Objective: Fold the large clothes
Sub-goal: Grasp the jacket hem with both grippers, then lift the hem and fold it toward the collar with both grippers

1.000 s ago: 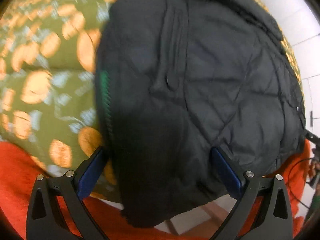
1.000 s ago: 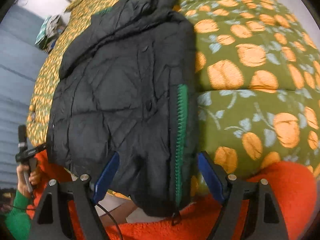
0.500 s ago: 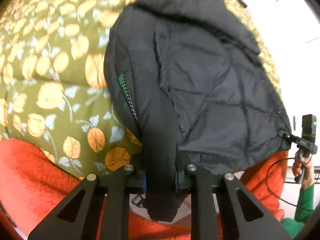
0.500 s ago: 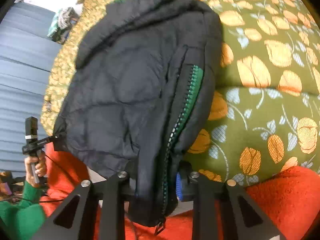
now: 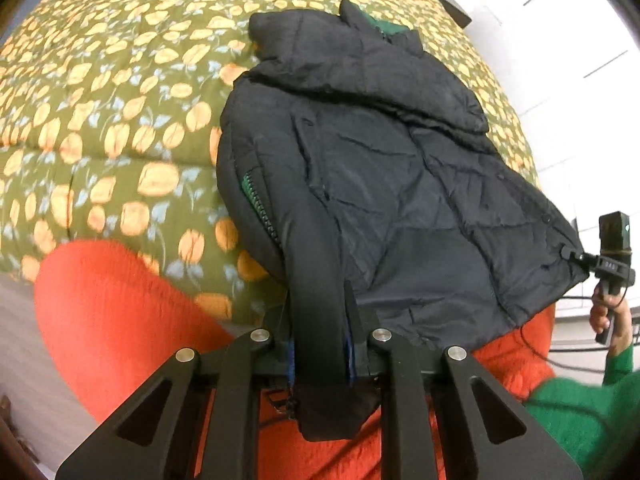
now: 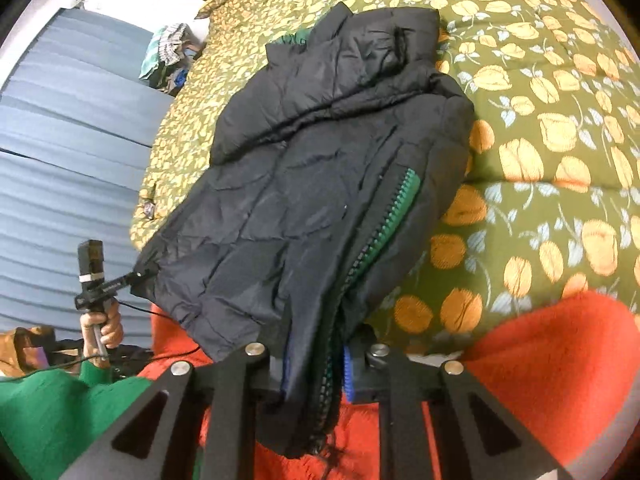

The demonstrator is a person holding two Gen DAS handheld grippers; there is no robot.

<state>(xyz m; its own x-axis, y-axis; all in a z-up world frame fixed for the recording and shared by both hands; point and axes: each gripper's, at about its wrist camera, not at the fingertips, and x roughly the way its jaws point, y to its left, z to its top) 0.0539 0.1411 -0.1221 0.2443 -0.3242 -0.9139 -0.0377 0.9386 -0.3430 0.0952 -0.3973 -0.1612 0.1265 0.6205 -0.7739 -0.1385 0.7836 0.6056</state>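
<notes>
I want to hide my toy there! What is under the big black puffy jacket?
The black puffy jacket lies on a green quilt with orange flowers. Its bottom edge hangs over a fuzzy orange-red blanket. Whatever lies beneath its middle is covered.

jacket [image 5: 400, 184]: black, quilted, puffy, green zipper teeth showing along one front edge
pose: lying flat, sleeve folded across the upper body
place: on the bedspread [image 5: 100, 100], hem overhanging its near edge

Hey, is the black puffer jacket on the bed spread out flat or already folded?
Partly folded: the black puffer jacket has a sleeve laid across its top, and its green zipper edge runs down one side.
</notes>
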